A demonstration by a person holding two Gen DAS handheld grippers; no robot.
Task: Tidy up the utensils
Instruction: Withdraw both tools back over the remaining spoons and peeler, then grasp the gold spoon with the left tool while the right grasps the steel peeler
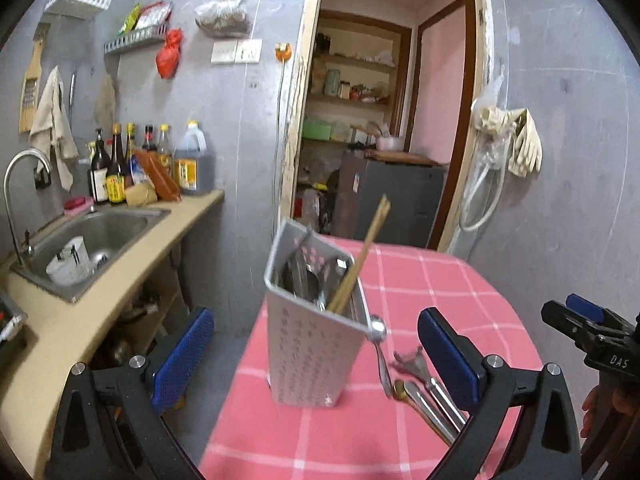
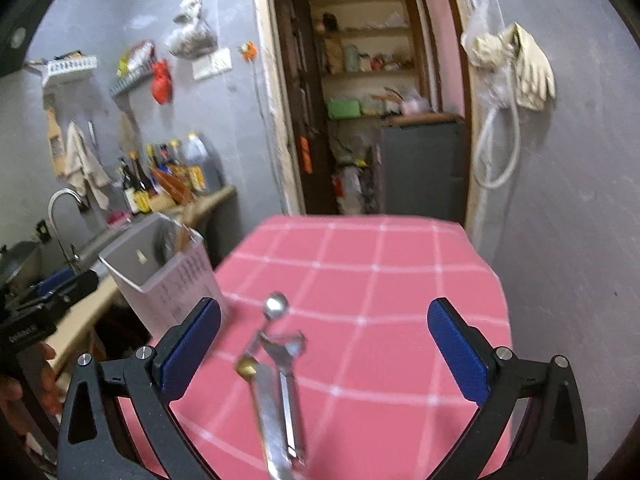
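Observation:
A perforated metal utensil holder (image 1: 312,344) stands on the pink checked tablecloth (image 1: 420,288). It holds wooden chopsticks (image 1: 362,256) and several metal utensils. It also shows in the right wrist view (image 2: 168,276), at the table's left edge. My left gripper (image 1: 316,360) is open, with the holder between its fingers. Loose metal utensils (image 2: 276,384) lie on the cloth: a small spoon (image 2: 275,307), a peeler (image 2: 289,360) and a gold-tipped piece (image 2: 246,366). My right gripper (image 2: 324,352) is open above them, empty. The same pile shows in the left wrist view (image 1: 424,388).
A counter with a steel sink (image 1: 96,240) and tap (image 1: 20,184) runs along the left, with sauce bottles (image 1: 152,164) at its end. A doorway (image 1: 384,120) to a pantry lies beyond the table. Gloves (image 1: 520,140) hang on the right wall.

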